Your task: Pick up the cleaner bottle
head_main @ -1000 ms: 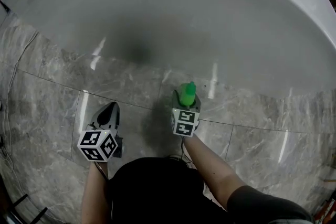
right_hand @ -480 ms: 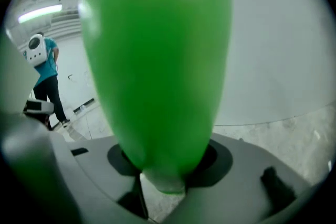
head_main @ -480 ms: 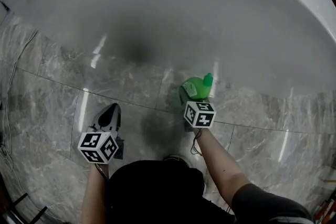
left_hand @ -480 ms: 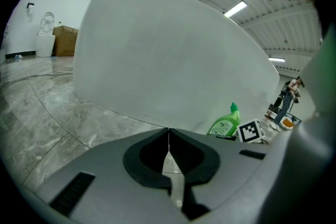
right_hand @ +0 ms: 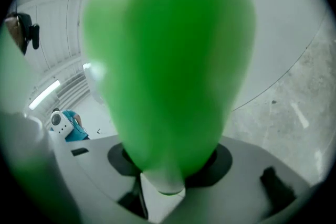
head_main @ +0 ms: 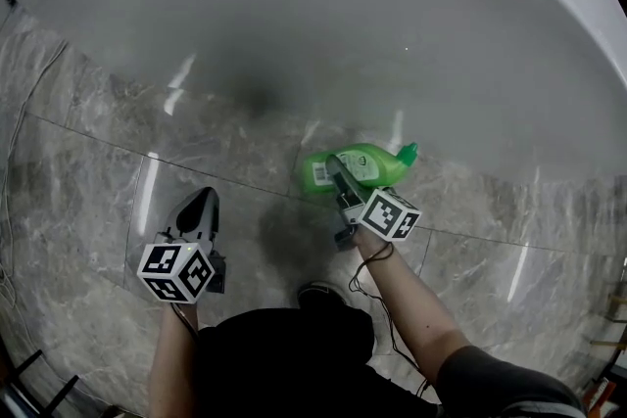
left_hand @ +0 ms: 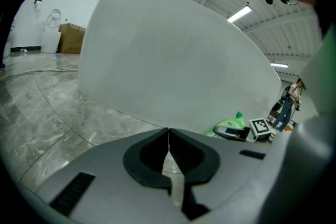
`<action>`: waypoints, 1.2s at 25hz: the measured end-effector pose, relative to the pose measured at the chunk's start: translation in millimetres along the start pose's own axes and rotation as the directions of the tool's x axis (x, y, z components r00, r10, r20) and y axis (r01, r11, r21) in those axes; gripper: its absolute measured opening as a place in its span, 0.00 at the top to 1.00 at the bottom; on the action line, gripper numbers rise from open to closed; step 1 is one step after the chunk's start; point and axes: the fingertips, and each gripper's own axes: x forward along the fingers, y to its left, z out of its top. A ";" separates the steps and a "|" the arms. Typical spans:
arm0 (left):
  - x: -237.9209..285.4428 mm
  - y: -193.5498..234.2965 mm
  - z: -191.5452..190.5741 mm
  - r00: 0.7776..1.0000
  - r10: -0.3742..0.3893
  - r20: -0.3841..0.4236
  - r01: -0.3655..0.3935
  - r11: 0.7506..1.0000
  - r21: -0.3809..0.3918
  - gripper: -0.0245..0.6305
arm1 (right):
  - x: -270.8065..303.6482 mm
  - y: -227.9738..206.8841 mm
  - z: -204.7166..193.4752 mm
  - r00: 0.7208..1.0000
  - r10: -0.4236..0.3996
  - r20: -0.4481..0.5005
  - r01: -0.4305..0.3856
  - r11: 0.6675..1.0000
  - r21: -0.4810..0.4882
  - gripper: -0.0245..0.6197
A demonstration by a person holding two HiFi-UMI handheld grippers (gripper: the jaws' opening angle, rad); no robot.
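The right gripper (head_main: 336, 179) held the green bottle (head_main: 370, 162) between its jaws, which had just closed in on it. The bottle lay sideways across them, cap pointing right, over the floor (head_main: 88, 162) near the tub (head_main: 411, 5). The left gripper (head_main: 201, 203) hung well apart, jaws together, empty.
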 end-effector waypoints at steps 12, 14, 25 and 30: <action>-123.7 -48.0 64.1 1.000 0.018 -0.010 -0.019 0.998 -0.056 0.94 | -78.5 177.8 47.6 0.990 0.090 -0.107 -0.082 0.994 0.077 0.66; -155.2 -54.2 78.8 0.999 0.051 -0.008 -0.052 0.992 -0.117 0.94 | -93.3 210.6 55.0 0.990 0.089 -0.109 -0.079 0.992 0.094 0.66; -348.1 -127.8 177.2 0.985 0.162 0.052 -0.144 0.957 -0.252 0.94 | -191.4 405.1 83.9 0.971 0.186 -0.152 -0.155 0.969 0.191 0.66; -437.3 -183.9 198.4 0.986 0.140 0.095 -0.111 0.959 -0.260 0.94 | -259.4 484.9 80.3 0.970 0.215 -0.117 -0.178 0.948 0.262 0.66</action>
